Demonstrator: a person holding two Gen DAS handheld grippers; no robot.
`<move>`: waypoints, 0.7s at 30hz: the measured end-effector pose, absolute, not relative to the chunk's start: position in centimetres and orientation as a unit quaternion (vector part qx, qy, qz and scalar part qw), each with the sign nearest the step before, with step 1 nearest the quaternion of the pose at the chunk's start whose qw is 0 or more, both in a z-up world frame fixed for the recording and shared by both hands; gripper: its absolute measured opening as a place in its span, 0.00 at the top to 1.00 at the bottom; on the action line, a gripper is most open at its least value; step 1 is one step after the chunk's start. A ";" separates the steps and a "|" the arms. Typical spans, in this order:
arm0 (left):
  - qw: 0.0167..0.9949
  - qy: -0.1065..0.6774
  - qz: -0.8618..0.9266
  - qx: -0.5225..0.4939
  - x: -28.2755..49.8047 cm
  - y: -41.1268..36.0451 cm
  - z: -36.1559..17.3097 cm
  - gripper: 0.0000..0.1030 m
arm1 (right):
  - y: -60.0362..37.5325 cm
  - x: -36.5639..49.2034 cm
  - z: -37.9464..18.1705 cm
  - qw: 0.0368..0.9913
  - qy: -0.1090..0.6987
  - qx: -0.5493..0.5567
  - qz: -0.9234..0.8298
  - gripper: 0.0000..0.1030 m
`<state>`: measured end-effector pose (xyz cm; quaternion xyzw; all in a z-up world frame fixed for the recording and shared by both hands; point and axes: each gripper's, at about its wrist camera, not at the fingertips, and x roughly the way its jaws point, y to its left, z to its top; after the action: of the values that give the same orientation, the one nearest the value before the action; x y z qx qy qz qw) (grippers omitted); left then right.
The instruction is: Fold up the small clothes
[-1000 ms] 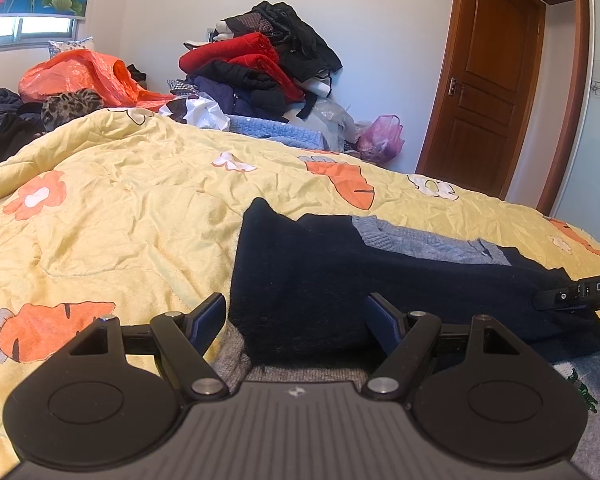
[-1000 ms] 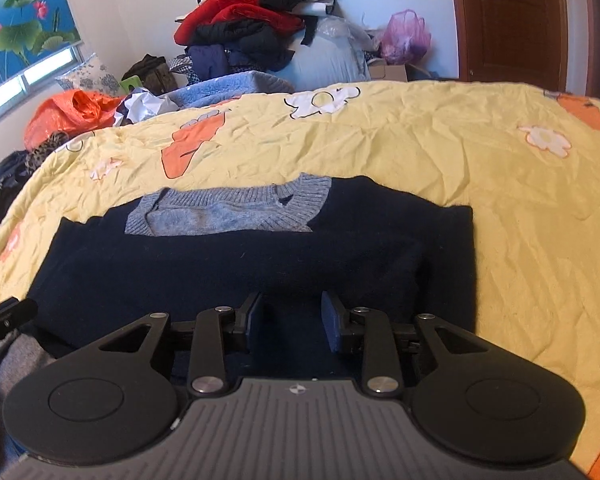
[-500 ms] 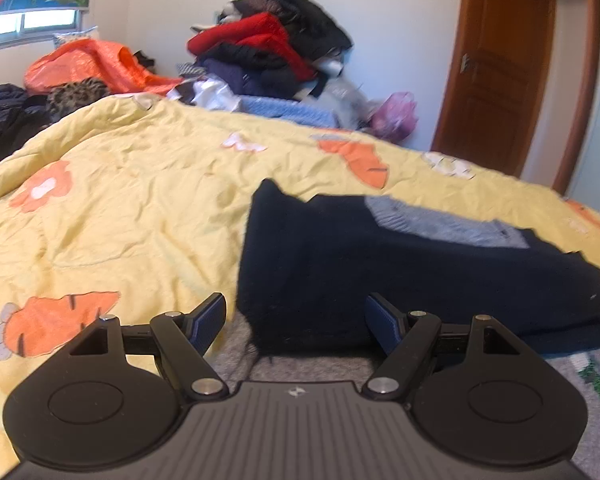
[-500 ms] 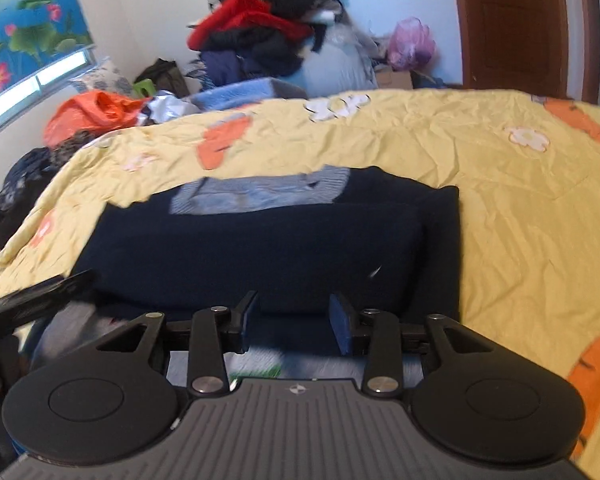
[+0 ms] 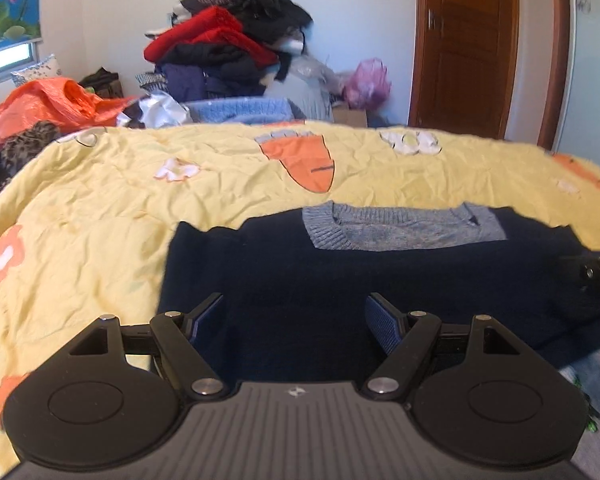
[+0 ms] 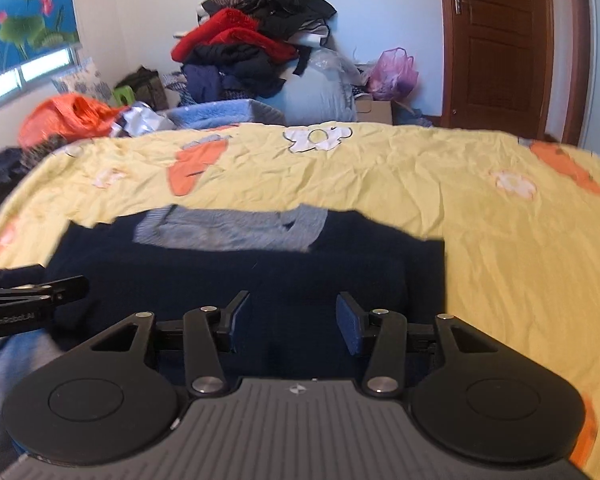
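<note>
A navy sweater (image 5: 340, 280) (grey collar (image 5: 404, 226) facing the far edge) is lying folded on the yellow bed (image 5: 100, 216). The left gripper (image 5: 296, 320) is hovering released over the sweater's near left part, grasping nothing. The right gripper (image 6: 290, 318) is likewise hanging released and empty over the near right part, with a clothes pile (image 6: 256, 40) standing beyond the bed.

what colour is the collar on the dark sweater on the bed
Grey-blue ribbed knit collar, against the navy sweater body. It shows sharpest in the left wrist view.
</note>
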<state>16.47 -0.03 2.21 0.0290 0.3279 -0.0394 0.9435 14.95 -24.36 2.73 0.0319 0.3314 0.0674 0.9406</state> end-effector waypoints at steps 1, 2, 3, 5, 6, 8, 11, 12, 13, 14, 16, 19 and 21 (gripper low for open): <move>0.940 0.336 -0.039 0.035 17.1 -0.3 1.9 0.26 | -24.2 15.7 2.5 0.940 0.333 0.025 0.066 0.50; 0.938 0.343 -0.037 0.043 17.7 -0.5 1.4 0.26 | -24.0 16.5 2.2 0.940 0.336 0.017 0.063 0.50; 0.935 0.350 -0.034 0.049 18.1 -0.6 0.9 0.25 | -23.9 17.1 1.9 0.939 0.340 0.009 0.061 0.49; 0.935 0.349 -0.036 0.044 18.3 -0.3 0.3 0.24 | -23.7 17.9 0.9 0.936 0.347 -0.007 0.058 0.49; 0.937 0.346 -0.036 0.041 18.2 -0.1 0.2 0.20 | -23.6 18.1 0.3 0.935 0.350 -0.014 0.058 0.49; 0.939 0.338 -0.040 0.040 18.1 0.1 -0.2 0.19 | -23.5 17.8 -0.4 0.938 0.341 -0.027 0.066 0.44; 0.944 0.326 -0.048 0.027 17.8 0.6 -0.6 0.18 | -23.4 17.4 -1.0 0.941 0.329 -0.039 0.071 0.40; 0.943 0.328 -0.050 0.017 18.0 0.9 -0.7 0.16 | -23.4 17.2 -1.3 0.943 0.322 -0.043 0.074 0.38; 0.942 0.330 -0.051 0.013 18.2 1.1 -0.7 0.14 | -23.5 17.0 -1.6 0.946 0.312 -0.044 0.074 0.37; 0.942 0.332 -0.052 0.012 18.3 1.2 -0.7 0.13 | -23.5 16.9 -1.7 0.948 0.306 -0.046 0.073 0.36; 0.942 0.332 -0.050 0.019 18.1 1.1 -0.5 0.13 | -23.2 17.1 -1.3 0.946 0.311 -0.055 0.070 0.36; 0.942 0.328 -0.029 0.057 16.5 0.4 0.6 0.13 | -22.8 16.0 0.1 0.946 0.317 -0.049 0.049 0.35; 0.941 0.331 -0.030 0.063 14.4 0.3 1.4 0.13 | -23.6 13.5 1.1 0.953 0.295 -0.006 0.071 0.32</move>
<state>14.41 0.27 1.39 0.0633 0.3314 -0.0296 0.9409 13.45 -23.55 1.12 -0.0064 0.2946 0.0709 0.9530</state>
